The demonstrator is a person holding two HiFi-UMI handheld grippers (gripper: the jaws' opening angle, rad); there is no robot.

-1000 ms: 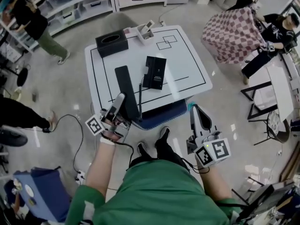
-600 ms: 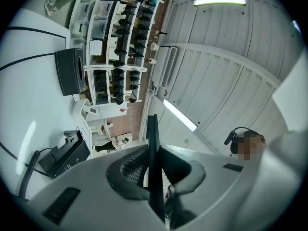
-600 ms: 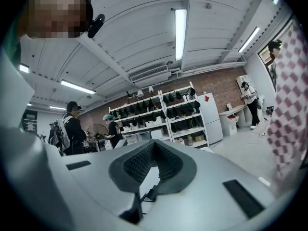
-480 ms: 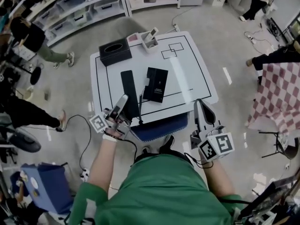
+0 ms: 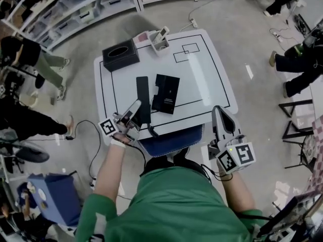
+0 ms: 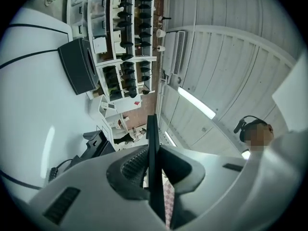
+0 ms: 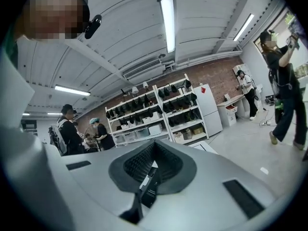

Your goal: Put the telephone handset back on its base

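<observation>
The black handset (image 5: 143,99) lies flat on the white table (image 5: 202,79), just left of its black base (image 5: 166,93). A black cord (image 5: 151,129) runs from them toward the table's front edge. My left gripper (image 5: 135,107) hovers at the handset's near left side, jaws shut with nothing between them. In the left gripper view (image 6: 153,129) the base (image 6: 98,146) shows low at the left; the handset is out of sight there. My right gripper (image 5: 220,116) stays off the table's front right corner, shut and empty. The right gripper view (image 7: 154,162) points up at shelves and ceiling.
A black tissue box (image 5: 120,54) stands at the table's far left corner, a white holder (image 5: 160,38) at the far edge. A blue seat (image 5: 169,134) sits under the front edge. People (image 5: 28,59) stand on the left; shelves (image 5: 75,9) line the back.
The head view has swung a little. My left gripper stays beside the handset's near end and the right one off the table. The person in the checked cloth has left the view.
</observation>
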